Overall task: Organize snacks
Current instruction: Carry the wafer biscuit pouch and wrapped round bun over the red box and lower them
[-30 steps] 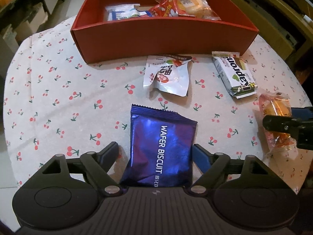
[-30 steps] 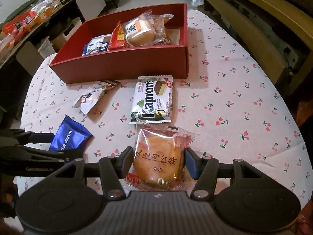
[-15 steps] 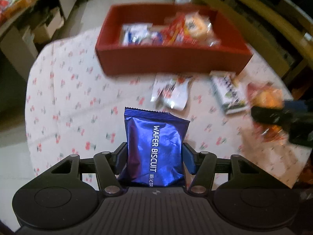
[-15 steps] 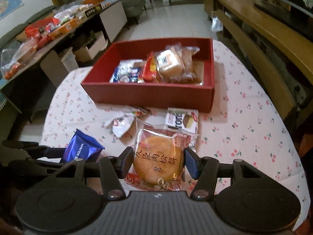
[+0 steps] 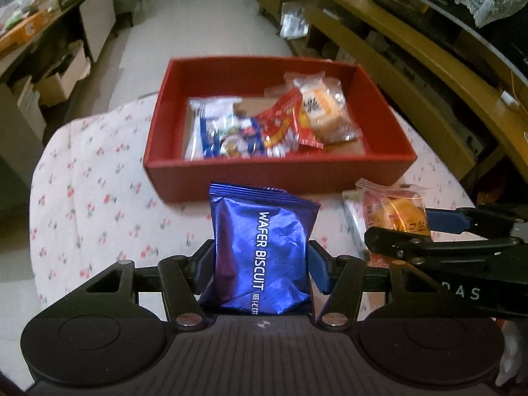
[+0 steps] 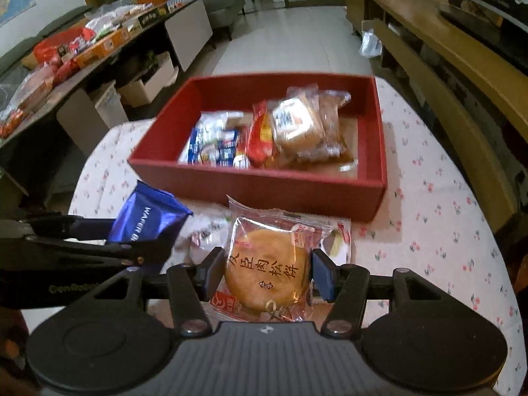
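My left gripper is shut on a blue wafer biscuit packet and holds it above the table, short of the red box. My right gripper is shut on a clear packet with a round golden cake, also held up in front of the red box. The box holds several snack packets. The blue packet also shows in the right wrist view, and the cake packet in the left wrist view.
The table has a white cloth with cherry print. Two more snack packets lie on it under the held ones, mostly hidden. A wooden bench runs along the right; cluttered shelves stand on the left.
Both grippers have closed on their packets, lifted them off the table and moved them towards the red box. The box now sits nearer and more from above in both views.
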`<state>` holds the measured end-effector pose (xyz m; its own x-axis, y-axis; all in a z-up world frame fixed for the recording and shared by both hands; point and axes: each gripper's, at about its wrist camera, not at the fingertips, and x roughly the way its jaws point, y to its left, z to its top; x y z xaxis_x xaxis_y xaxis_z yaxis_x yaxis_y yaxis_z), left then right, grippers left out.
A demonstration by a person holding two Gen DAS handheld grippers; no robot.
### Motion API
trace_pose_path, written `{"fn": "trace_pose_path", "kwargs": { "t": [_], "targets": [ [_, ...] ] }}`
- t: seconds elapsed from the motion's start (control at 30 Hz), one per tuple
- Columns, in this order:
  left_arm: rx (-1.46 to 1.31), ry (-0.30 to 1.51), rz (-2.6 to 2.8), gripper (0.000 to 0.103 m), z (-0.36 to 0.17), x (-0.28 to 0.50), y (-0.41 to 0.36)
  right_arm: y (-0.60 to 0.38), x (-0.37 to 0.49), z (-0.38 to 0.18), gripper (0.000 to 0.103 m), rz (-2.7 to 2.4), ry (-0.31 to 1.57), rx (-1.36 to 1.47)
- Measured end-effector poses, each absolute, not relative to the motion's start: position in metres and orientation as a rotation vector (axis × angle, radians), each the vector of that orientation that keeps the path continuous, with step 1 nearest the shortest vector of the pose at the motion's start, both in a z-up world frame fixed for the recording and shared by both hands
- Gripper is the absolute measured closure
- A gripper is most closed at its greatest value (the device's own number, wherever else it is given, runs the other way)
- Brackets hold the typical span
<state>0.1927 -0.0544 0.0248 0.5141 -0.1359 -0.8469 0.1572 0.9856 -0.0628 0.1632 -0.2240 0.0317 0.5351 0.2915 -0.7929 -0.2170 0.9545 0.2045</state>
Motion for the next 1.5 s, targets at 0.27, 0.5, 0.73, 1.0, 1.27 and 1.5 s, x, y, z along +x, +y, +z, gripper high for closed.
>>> {"fn": "trace_pose_path", "kwargs": {
  "t": [0.27,0.5,0.73,1.0,1.27,1.5],
  "targets": [
    [-0.012,0.986,-0.178,0.038,0.035,0.21,-0.056,-0.227,0.178,0.043,0.041,0.269,0.921,0.122],
    [-0.036,0.956,-0.168,0.038,0.044,0.223,-0.057,-0.229,0.188,0.053,0.041,0.242,0.879,0.129],
    [-0.039,0.919,-0.152,0.039,0.052,0.236,-0.059,-0.23,0.201,0.061,0.041,0.232,0.849,0.137],
    [-0.033,0.885,-0.144,0.039,0.06,0.245,-0.06,-0.231,0.214,0.068,0.041,0.229,0.823,0.141],
    [-0.039,0.866,-0.135,0.039,0.065,0.26,-0.061,-0.231,0.23,0.073,0.041,0.218,0.801,0.145],
    [-0.043,0.868,-0.121,0.039,0.062,0.275,-0.062,-0.233,0.247,0.07,0.041,0.21,0.803,0.148]
  ]
}}
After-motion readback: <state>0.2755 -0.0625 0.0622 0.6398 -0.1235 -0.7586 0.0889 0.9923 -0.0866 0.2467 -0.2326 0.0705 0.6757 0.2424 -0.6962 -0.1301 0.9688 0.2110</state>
